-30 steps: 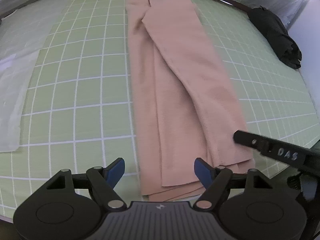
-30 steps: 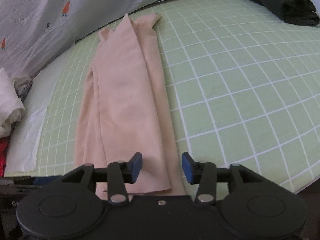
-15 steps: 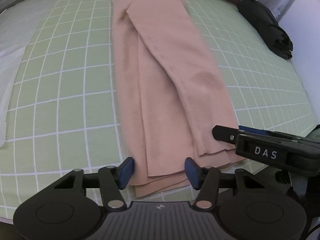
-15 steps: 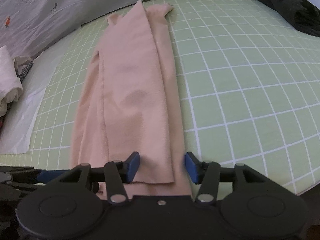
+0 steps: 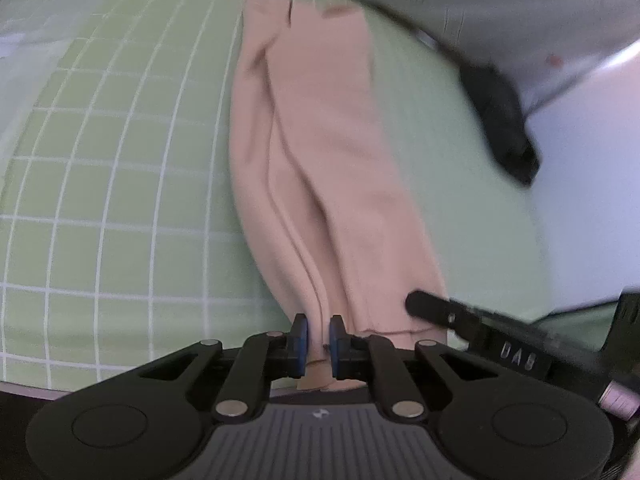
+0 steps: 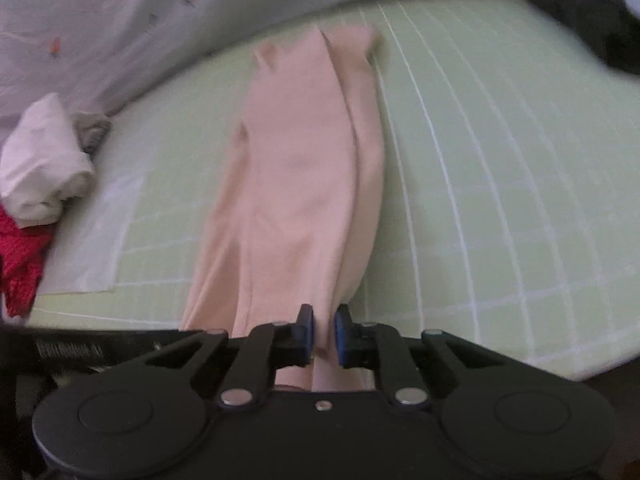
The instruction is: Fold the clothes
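A long pink garment (image 5: 320,152) lies folded lengthwise on the green grid mat (image 5: 120,184), running away from me. My left gripper (image 5: 318,338) is shut on the garment's near end, left of its middle. My right gripper (image 6: 324,334) is shut on the same near hem of the pink garment (image 6: 300,168), toward its right side. The right gripper's black finger (image 5: 436,308) shows in the left wrist view, beside the cloth's right edge. The near hem is lifted off the mat between both sets of blue pads; the far end rests flat.
A black bundle of cloth (image 5: 500,120) lies at the mat's far right edge. A white garment (image 6: 44,168) and a red one (image 6: 20,256) sit off the mat's left side beside a clear plastic sheet (image 6: 100,240). A printed white sheet (image 6: 120,20) hangs behind.
Both grippers went from open, straddling the near hem, to shut on it. The near end of the garment has risen off the mat and both views are blurred by motion.
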Demonstrator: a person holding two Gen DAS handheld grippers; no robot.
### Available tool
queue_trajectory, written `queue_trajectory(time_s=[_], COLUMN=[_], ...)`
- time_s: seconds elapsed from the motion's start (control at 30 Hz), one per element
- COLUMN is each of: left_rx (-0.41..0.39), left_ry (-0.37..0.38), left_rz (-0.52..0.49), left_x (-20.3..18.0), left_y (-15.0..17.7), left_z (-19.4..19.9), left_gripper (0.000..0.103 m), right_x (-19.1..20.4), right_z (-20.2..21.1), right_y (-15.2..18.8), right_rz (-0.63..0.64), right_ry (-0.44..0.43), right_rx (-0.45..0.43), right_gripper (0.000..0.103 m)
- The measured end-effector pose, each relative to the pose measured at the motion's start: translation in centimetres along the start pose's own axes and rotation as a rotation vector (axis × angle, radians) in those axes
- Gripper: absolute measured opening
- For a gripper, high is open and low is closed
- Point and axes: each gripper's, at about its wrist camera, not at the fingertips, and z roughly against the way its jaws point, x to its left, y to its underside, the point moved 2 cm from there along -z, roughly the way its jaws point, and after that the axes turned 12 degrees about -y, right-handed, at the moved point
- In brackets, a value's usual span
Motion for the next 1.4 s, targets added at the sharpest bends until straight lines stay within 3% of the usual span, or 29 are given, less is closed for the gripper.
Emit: queue_trajectory(time_s=[0.13,0.37,0.63,0.9,1.1,1.17,1.23,1.27,1.4], left_rx=[-0.089,-0.258,-0.377,-0.383,-0.324,-0.285,-0.273,-0.267,-0.262], left_ry=[0.091,0.201,0.199,0.173,0.029,-0.012,0.029,0.049,0.079], left_rz=[0.065,0.124,0.127,0.162,0.195,0.255,0.314,0.343,0.327], left_x=[-0.8,-1.9,-1.7,-0.8,1.9,3.4,4.9,5.6,6.3], left_y=[-3.1,-9.8,-17.6,-26.4,-32.2,-32.7,-32.1,-31.8,-29.4], left_z=[2.7,6.0,6.9,1.6,-6.7,-8.9,-9.1,-9.3,-8.5], left_gripper=[0.011,0.011,0.01,0.01,0.008,0.008,0.011,0.014,0.021], right_x=[1.3,1.5,0.6,-1.8,-6.3,-8.6,-10.8,-11.8,-14.2], right_z=[2.6,4.0,1.7,-5.2,-15.0,-17.7,-20.4,-20.3,-17.2], right_y=[-1.9,-9.0,-17.0,-24.3,-29.8,-30.2,-30.6,-30.3,-28.5], right_rz=[0.044,0.033,0.11,0.158,0.093,0.016,-0.062,-0.119,-0.208], right_ry=[-0.036,-0.104,-0.11,-0.101,-0.072,-0.077,-0.082,-0.106,-0.147], right_rx=[-0.046,-0.229,-0.347,-0.326,-0.226,-0.161,-0.096,-0.114,-0.211], right_gripper=[0.011,0.01,0.007,0.006,0.005,0.014,0.029,0.04,0.051])
